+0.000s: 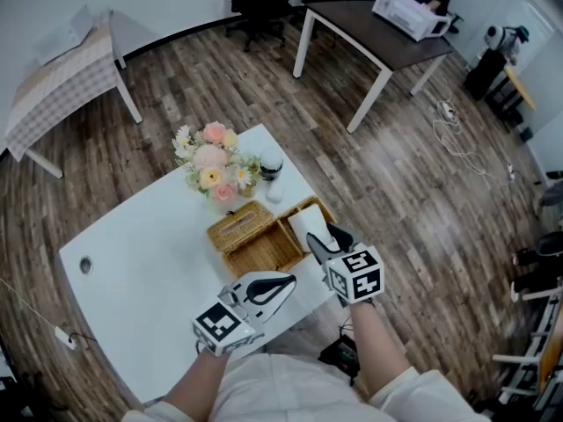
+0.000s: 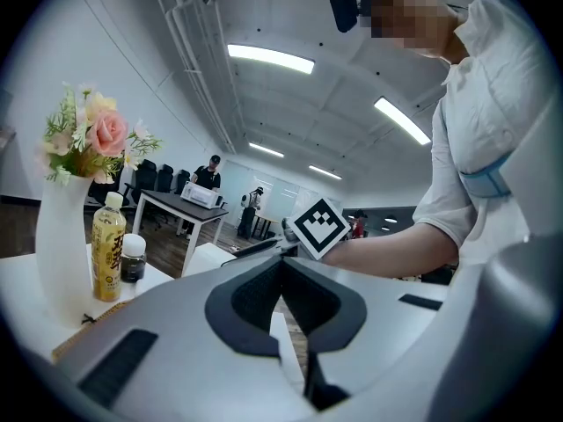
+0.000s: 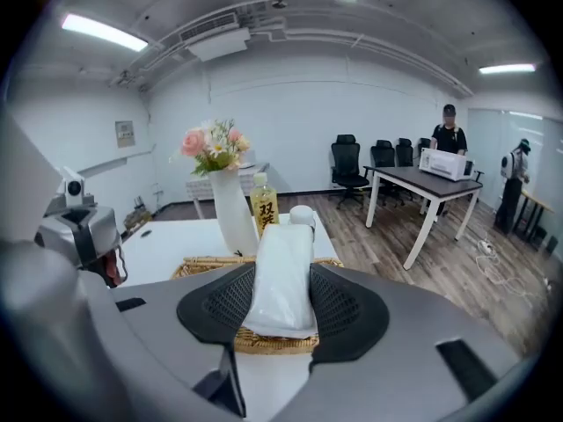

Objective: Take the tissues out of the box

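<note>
- You are reaching your right forearm [image 1: 380,345] forward over the near edge of the white desk [image 1: 149,271], while you are keeping your left forearm [image 1: 195,378] closer to your body, with both arms bare.
- The box [image 1: 257,255] is showing as woven wicker, tan and rectangular, with its flat lid [image 1: 239,224] lying open towards the flowers [image 1: 211,167]. The flowers are standing in a smooth white vase [image 3: 230,211], beside a yellow bottle [image 3: 264,206].
- The tissue pack [image 3: 283,253] is looking soft, white and oblong (its wrapper is creasing slightly). It is standing upright over the right end of the box.
- Your right hand-held gripper [image 3: 281,280] is clamping the tissue pack between its dark meshed pads, which are pressing on both of its sides with the jaws fairly wide.
- Your left hand-held gripper [image 2: 281,262] is hovering just above the near edge of the desk, its jaw tips meeting with nothing between them.
</note>
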